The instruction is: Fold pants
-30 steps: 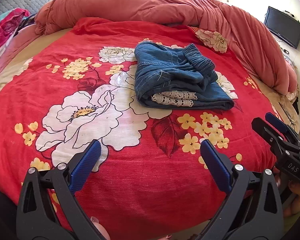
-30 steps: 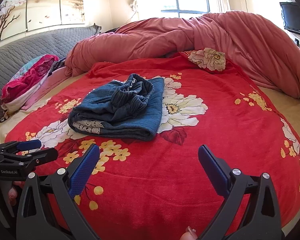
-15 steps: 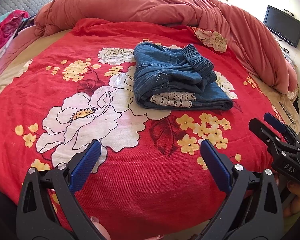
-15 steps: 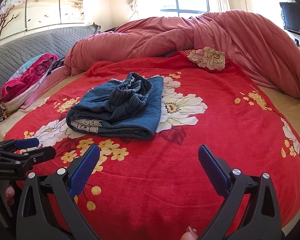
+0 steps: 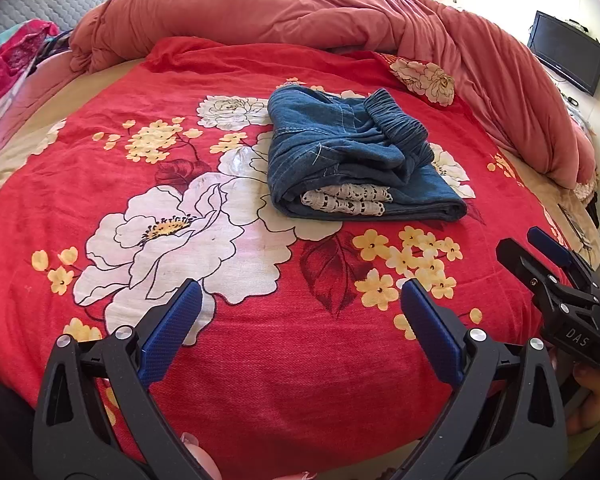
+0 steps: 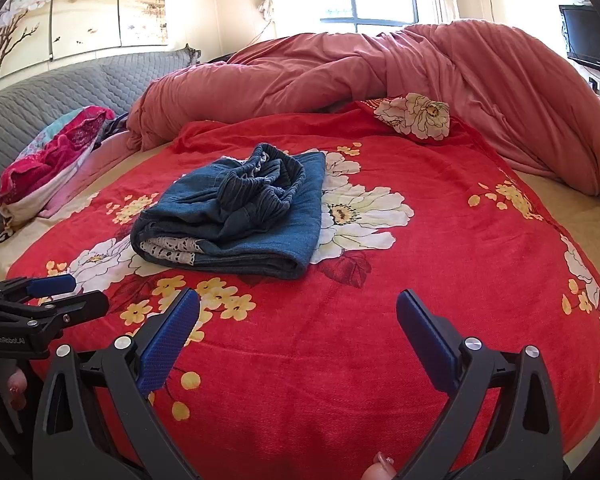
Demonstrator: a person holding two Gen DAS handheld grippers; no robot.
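Blue denim pants [image 5: 352, 156] [image 6: 236, 216] lie folded into a thick bundle on the red floral bedspread [image 5: 180, 160] [image 6: 440, 272], elastic waistband on top and white lace trim showing at the near edge. My left gripper [image 5: 300, 320] hovers open above the bed's near edge, well short of the pants, nothing between its blue pads. My right gripper [image 6: 296, 324] is likewise open and empty, back from the bundle. Each gripper appears at the edge of the other's view: the right gripper [image 5: 540, 256], the left gripper [image 6: 60, 292].
A bunched salmon-pink duvet [image 5: 300, 12] [image 6: 380, 72] lies across the far side of the bed. A pink and red cloth pile [image 6: 52, 160] sits at the left by the grey quilted headboard [image 6: 60, 92]. A dark television [image 5: 566, 52] stands at the right wall.
Both grippers have drawn back slightly toward the bed's near edge and stay open. The folded pants have not moved.
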